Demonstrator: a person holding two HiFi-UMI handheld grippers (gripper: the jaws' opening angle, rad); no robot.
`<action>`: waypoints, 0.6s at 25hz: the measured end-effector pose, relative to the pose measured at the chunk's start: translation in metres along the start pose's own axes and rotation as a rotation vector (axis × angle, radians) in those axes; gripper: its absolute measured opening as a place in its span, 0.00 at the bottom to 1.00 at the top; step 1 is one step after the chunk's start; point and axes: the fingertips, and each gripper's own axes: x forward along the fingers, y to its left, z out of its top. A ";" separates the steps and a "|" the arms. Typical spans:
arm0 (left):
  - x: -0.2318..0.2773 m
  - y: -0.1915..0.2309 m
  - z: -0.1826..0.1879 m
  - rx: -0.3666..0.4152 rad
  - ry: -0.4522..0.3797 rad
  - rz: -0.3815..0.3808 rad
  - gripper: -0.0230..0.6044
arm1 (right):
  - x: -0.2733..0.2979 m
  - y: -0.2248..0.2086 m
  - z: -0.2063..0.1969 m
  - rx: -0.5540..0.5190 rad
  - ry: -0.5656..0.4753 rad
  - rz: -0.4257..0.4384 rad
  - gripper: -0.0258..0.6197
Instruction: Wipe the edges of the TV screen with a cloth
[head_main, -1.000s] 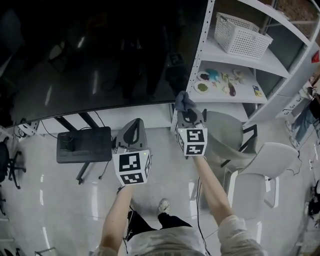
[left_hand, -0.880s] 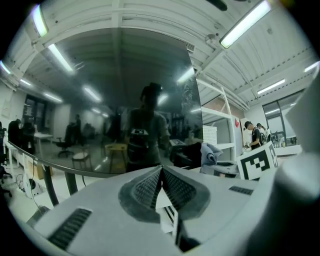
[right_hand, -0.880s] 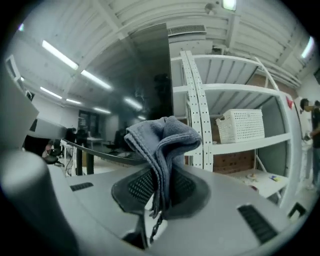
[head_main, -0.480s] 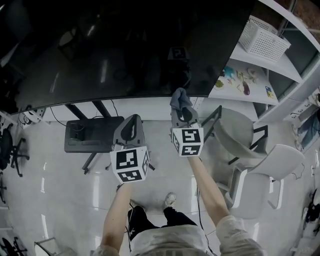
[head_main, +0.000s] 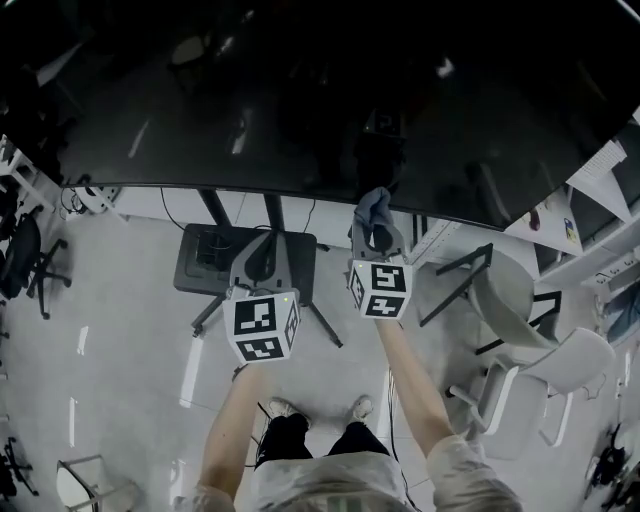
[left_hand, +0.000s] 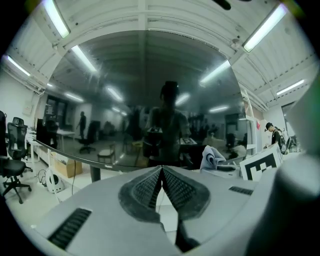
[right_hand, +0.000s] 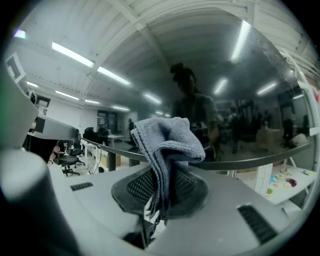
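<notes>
A large dark TV screen (head_main: 300, 90) fills the top of the head view, and its lower edge (head_main: 250, 191) runs across the picture. My right gripper (head_main: 374, 222) is shut on a folded blue-grey cloth (head_main: 374, 208), and the cloth's top reaches the screen's lower edge. In the right gripper view the cloth (right_hand: 167, 145) stands up between the jaws, in front of the screen (right_hand: 200, 90). My left gripper (head_main: 262, 248) hangs below the screen with its jaws closed on nothing (left_hand: 161, 172). The cloth (left_hand: 212, 159) shows at the right of the left gripper view.
The TV stand's dark base (head_main: 215, 262) and legs sit on the pale floor under the screen. Grey chairs (head_main: 520, 300) stand at the right, with white shelving (head_main: 600, 180) at the far right. An office chair (head_main: 20, 260) is at the left edge.
The view has shifted left along the screen: the shelving and basket have slid out to the right. Both grippers kept their pose, with the cloth still at the lower edge.
</notes>
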 end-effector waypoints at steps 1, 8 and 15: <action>-0.004 0.020 0.002 0.002 -0.004 0.009 0.06 | 0.007 0.020 0.000 0.012 -0.001 0.017 0.11; -0.041 0.154 0.008 -0.003 -0.037 0.131 0.06 | 0.064 0.145 0.005 0.051 -0.008 0.122 0.11; -0.070 0.253 -0.002 -0.064 -0.052 0.267 0.06 | 0.110 0.258 0.000 -0.015 0.007 0.253 0.11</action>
